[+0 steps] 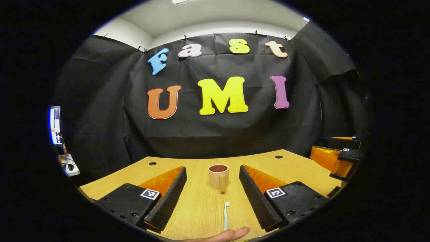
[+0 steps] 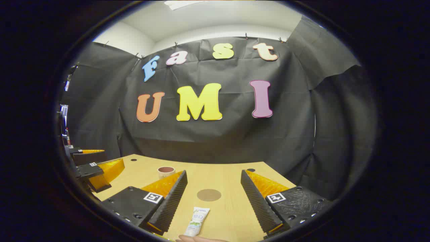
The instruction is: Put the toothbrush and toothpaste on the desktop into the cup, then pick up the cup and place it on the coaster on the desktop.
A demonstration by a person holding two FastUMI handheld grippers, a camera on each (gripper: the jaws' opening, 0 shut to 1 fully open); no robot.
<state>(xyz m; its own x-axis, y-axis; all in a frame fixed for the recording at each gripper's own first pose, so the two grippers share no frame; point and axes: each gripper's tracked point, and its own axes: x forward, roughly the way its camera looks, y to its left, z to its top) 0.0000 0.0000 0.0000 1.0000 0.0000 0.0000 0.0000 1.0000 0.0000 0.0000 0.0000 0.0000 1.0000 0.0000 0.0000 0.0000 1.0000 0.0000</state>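
From my left gripper view, the toothbrush (image 1: 226, 215) lies flat on the wooden desktop (image 1: 295, 168), head pointing away toward the cup (image 1: 218, 177), which stands upright farther back with its handle facing me. Both sit between the left gripper (image 1: 213, 196) fingers, which are spread wide — nothing clamped. A fingertip (image 1: 231, 234) shows at the bottom edge, just beside the brush's handle end.

In my right gripper view, the toothpaste (image 2: 197, 220) tube lies flat near the bottom, with the round brown coaster (image 2: 209, 195) beyond it — both between the right gripper (image 2: 214, 198) fingers, which stand wide apart. The cup appears to the left, partly behind one finger.
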